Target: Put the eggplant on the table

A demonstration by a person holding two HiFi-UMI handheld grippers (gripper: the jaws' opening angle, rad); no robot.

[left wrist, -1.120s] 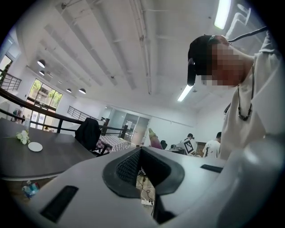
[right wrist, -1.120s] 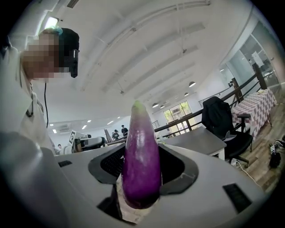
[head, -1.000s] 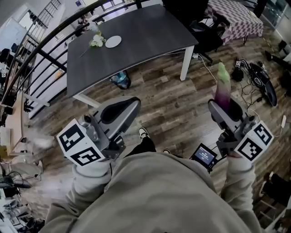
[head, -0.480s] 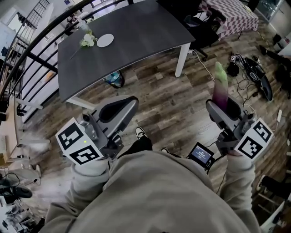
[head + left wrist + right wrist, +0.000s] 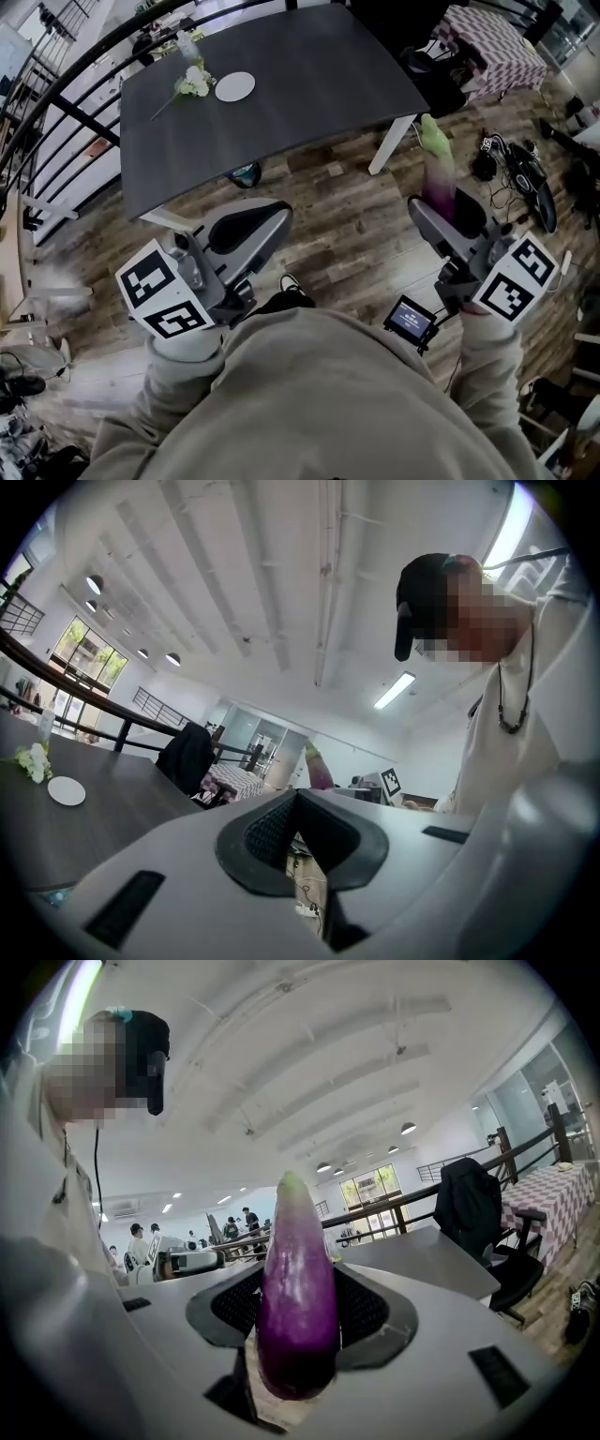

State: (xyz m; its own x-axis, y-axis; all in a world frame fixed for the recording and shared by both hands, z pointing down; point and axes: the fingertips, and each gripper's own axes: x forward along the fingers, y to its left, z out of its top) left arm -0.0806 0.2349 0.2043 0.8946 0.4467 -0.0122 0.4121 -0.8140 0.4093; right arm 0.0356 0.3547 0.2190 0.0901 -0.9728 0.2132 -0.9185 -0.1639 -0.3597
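- The left gripper is held out forward, its jaws closed on nothing.
- The right gripper clamps an eggplant upright, green end up.
- The eggplant hangs over the wooden floor, near the corner of the dark table.
- A plate sits on the table's far side.

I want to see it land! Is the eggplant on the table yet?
Not yet. Done: the eggplant is picked up, clamped upright in the right gripper. Now: it hangs over the wood floor, short of the dark table. To do: reach the table, set it down, let go. The left gripper is shut and empty.
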